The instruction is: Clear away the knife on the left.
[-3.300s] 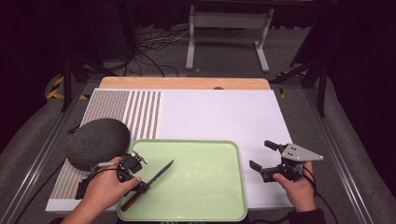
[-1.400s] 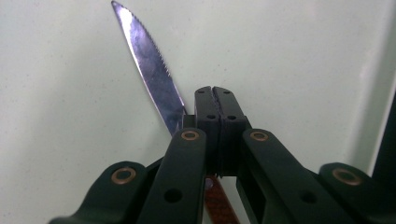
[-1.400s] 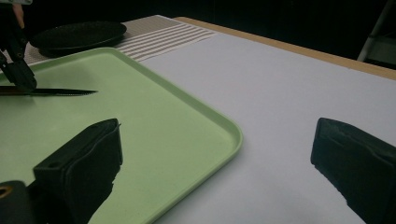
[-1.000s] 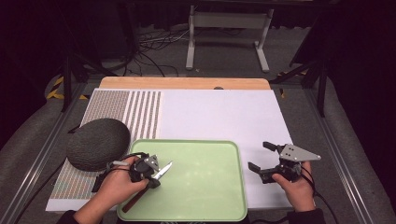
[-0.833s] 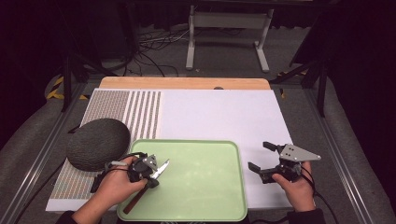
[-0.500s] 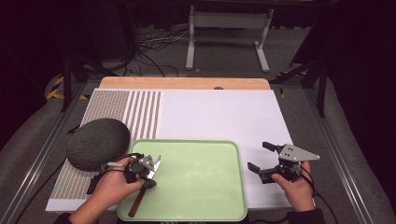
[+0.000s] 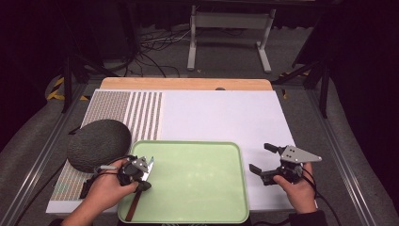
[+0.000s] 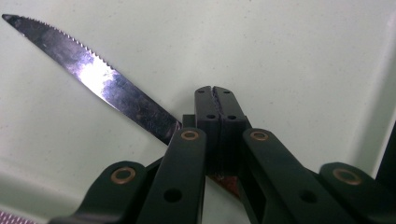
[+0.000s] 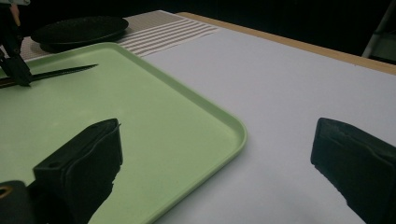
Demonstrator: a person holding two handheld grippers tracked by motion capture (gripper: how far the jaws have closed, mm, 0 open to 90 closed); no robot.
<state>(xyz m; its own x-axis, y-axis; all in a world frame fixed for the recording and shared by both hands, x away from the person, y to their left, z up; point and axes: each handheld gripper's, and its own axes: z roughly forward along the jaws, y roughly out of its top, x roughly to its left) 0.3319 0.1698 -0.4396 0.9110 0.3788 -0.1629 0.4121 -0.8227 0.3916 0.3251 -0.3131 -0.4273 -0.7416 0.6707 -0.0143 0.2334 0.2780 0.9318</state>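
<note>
Steel knife (image 8: 93, 79) now steeper in left hand-held gripper (image 8: 218, 95).

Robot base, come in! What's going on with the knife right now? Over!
Left tool shut on knife over green tray. Right tool open, empty, beside tray. Nothing blocking.

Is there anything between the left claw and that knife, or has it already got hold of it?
Nothing is in the way. The left claw is shut on the knife near its handle, over the green tray. The melon sits off to the side, apart.
</note>
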